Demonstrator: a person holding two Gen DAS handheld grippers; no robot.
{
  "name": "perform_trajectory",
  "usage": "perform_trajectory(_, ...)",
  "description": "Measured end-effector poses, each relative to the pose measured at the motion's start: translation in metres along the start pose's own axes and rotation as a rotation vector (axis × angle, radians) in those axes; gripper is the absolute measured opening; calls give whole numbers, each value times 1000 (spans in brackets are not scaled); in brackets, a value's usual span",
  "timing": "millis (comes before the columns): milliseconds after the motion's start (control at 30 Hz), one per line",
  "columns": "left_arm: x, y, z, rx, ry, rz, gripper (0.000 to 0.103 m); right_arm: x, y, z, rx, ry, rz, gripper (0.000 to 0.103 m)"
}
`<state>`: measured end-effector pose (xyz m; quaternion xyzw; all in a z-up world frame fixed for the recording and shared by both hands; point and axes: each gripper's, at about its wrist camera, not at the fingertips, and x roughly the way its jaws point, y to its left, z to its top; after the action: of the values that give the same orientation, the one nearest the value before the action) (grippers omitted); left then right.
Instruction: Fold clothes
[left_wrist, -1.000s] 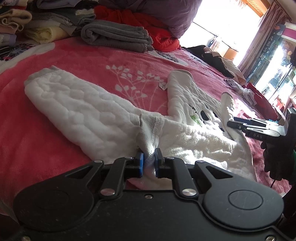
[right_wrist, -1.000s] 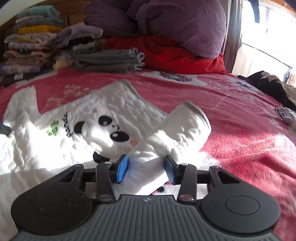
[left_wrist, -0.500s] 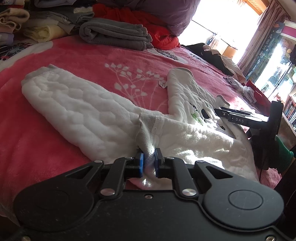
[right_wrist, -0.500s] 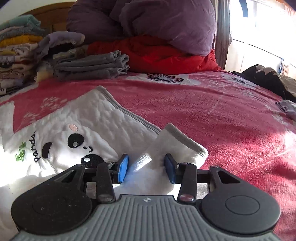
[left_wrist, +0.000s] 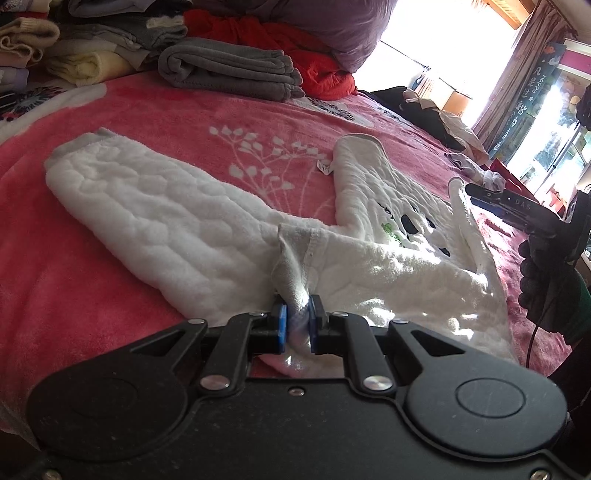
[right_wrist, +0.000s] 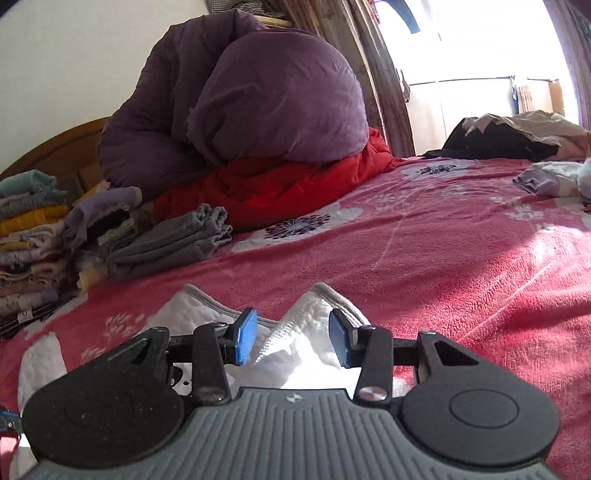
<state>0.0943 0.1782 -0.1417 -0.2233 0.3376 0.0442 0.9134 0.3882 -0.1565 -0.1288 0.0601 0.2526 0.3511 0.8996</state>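
A white quilted top with a panda print lies spread on the pink blanket. My left gripper is shut on a bunched fold at the garment's near edge, close to the collar. My right gripper stands open, its blue pads on either side of the grey-trimmed cuff of a sleeve that rises between them. In the left wrist view the right gripper is at the far right, over the lifted sleeve.
A folded grey garment and stacks of folded clothes sit at the head of the bed. A purple duvet lies on red bedding. Loose clothes lie by the window.
My right gripper has lifted and tilted up while moving along the sleeve to its cuff. The panda print has dropped out of its view. The left gripper has kept its hold.
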Motion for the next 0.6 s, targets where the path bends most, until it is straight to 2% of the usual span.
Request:
perform_trajectory(100,1,-1,0,3,2,3,10,30,10,-16,-69,152,-17,41)
perform_trajectory(200,0,-2,1,0,-3,5,10,43,37,-24,-221,183,-72,41)
perform_trajectory(333,-1,-2,1,-5,-10,6,10,18,27,-16,-78,107,-43,41)
perform_trajectory(533,-3,-3,0,-9,-16,7,10,-38,42,-13,-113,23,-69,41)
perform_trajectory(600,-5,-4,0,-9,-16,9,10,-48,45,-19,-81,36,-46,41)
